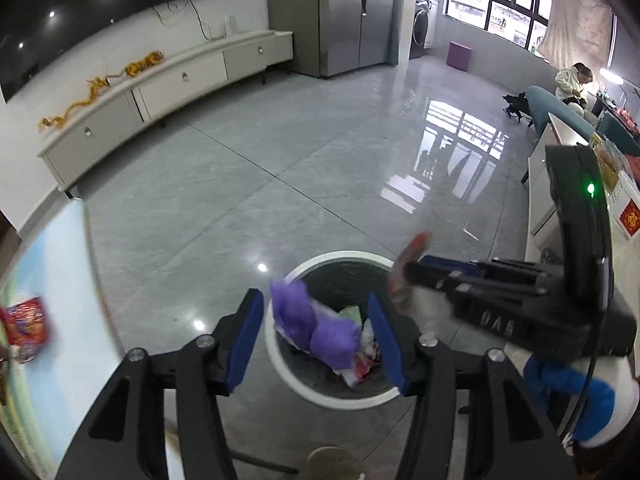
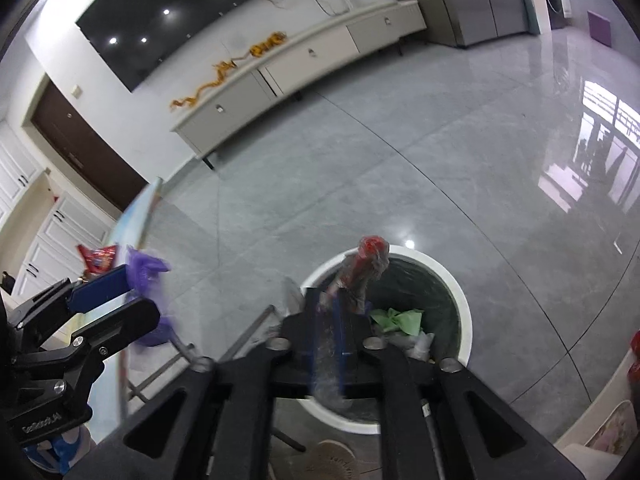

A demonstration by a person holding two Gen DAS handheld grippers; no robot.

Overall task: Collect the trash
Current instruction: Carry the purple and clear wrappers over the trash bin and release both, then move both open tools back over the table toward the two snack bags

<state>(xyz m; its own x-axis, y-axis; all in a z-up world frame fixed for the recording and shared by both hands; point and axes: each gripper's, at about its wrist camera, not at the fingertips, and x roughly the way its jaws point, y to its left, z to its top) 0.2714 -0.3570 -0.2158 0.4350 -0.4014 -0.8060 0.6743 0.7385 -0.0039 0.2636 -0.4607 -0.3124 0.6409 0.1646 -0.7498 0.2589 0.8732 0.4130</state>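
Home living room: wall television (image 1: 100, 8) over low cabinet (image 1: 168, 92) (fridge (image 1: 332, 16) beyond).

The floor (image 1: 280, 168) is grey, shiny tile, and the window shows in it like a mirror. A long white cabinet (image 1: 168, 92) stands by the wall, with a yellow string of decoration (image 1: 100, 88) lying on top. Above it hangs a big black screen (image 1: 100, 8). A tall silver fridge (image 1: 340, 16) stands near a washing machine (image 1: 422, 24). A small purple stool (image 1: 459, 55) sits on the floor. A person (image 1: 574, 84) sits far off by the window.
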